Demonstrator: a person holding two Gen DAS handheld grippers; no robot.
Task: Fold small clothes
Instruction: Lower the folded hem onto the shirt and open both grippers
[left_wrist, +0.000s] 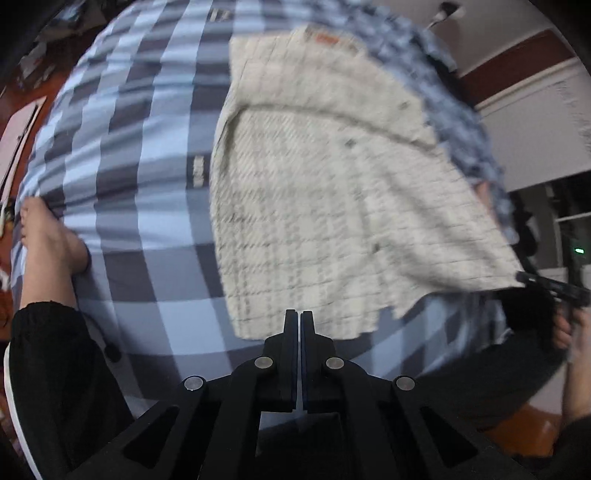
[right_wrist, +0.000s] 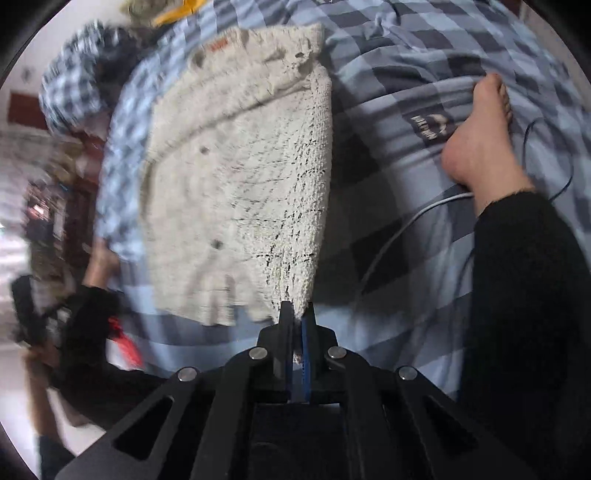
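Pinching the near corner of the cream knit garment in my right tool, I held that edge lifted off the checked bed cover; my left tool was clenched, and I couldn't tell whether it gripped any cloth.

Both wrist views look steeply down, close over the checked bedding, sharing the cream garment.

I see a blue-and-grey checked bedsheet spread under everything — a bare foot in a black trouser leg rests on it, a thin white cable trailing beside the ankle.
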